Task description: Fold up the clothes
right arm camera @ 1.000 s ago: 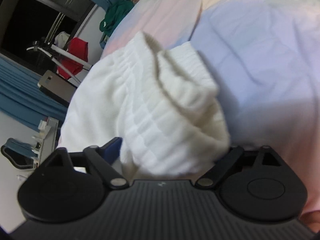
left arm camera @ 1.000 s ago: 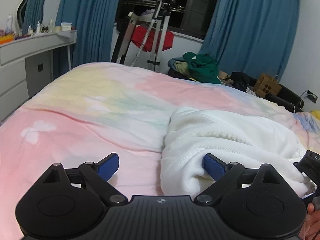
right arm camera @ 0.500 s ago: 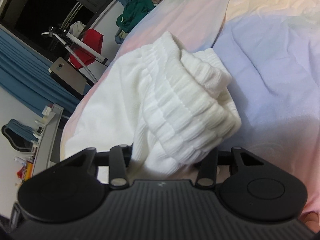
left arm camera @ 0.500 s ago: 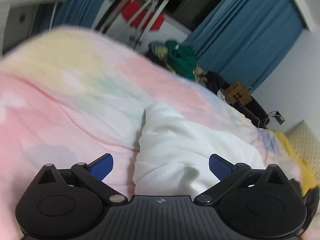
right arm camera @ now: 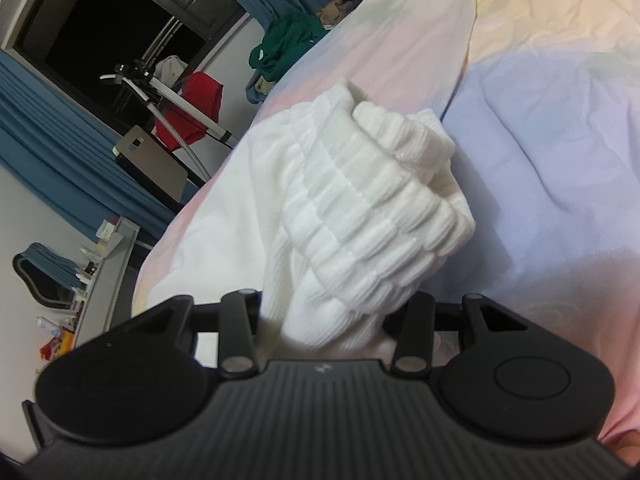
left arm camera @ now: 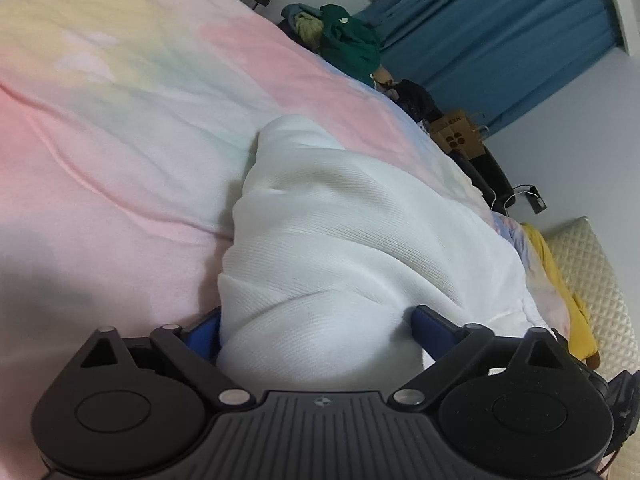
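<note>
A white knit garment (left arm camera: 352, 240) lies bunched on the pastel bedspread (left arm camera: 120, 128). My left gripper (left arm camera: 320, 328) is open, its blue pads (left arm camera: 430, 330) either side of a fold of the garment that bulges between them. In the right wrist view my right gripper (right arm camera: 328, 320) is shut on the garment's thick ribbed hem (right arm camera: 372, 216), which bunches up over the hidden fingertips. The rest of the garment (right arm camera: 224, 240) trails away to the left.
A pile of green clothes (left arm camera: 348, 40) and a cardboard box (left arm camera: 460, 140) sit beyond the bed's far edge. A yellow cloth (left arm camera: 560, 280) and a quilted pillow (left arm camera: 588, 264) lie at right. A drying rack with a red garment (right arm camera: 192, 108) and a dresser (right arm camera: 104, 280) stand by the blue curtains.
My left gripper moved right and forward so the garment's fold now sits between its open jaws. My right gripper closed on the ribbed hem.
</note>
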Available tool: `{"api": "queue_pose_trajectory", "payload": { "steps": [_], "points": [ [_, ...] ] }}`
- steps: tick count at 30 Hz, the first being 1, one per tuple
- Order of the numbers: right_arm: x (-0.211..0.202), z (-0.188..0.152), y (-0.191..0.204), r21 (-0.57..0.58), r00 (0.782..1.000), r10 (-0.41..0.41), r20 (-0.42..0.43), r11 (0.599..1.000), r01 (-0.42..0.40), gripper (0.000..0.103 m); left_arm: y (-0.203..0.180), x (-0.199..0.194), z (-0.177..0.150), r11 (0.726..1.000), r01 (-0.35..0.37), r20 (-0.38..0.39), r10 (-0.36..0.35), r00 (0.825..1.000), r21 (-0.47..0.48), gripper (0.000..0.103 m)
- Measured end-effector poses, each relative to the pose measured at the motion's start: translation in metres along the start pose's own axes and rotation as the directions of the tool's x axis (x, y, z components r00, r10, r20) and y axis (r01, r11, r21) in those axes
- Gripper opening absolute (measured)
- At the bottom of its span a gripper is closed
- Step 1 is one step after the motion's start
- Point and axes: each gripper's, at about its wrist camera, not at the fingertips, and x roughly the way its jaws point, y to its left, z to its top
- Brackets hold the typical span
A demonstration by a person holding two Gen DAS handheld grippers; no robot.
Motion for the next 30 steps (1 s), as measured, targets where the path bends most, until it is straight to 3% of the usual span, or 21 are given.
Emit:
{"api": "queue_pose_trajectory", "payload": {
  "steps": [9, 17, 23, 30],
  "points": [
    [-0.013, -0.002, 0.016, -0.074, 0.998, 0.005, 0.063, 0.997, 0.000, 0.037, -0.008, -0.018, -0.005, 1.000, 0.005, 0.048, -0.006, 0.999, 0.018, 0.067],
    [-0.037, 0.018, 0.035, -0.092, 0.989, 0.082, 0.123, 0.993, -0.071, 0.031, -0.029, -0.044, -0.001, 0.996, 0.085, 0.102, -0.082, 0.991, -0.020, 0.062],
    [-0.061, 0.054, 0.032, -0.034, 0.976, 0.135, 0.170, 0.991, -0.131, 0.030, -0.076, -0.045, 0.012, 0.992, 0.128, 0.120, -0.128, 0.984, 0.012, 0.062],
    [-0.083, 0.129, 0.007, 0.024, 0.957, 0.149, 0.247, 0.987, -0.160, 0.030, -0.156, 0.010, 0.043, 0.981, 0.190, 0.097, -0.194, 0.976, 0.045, 0.062]
  ]
}}
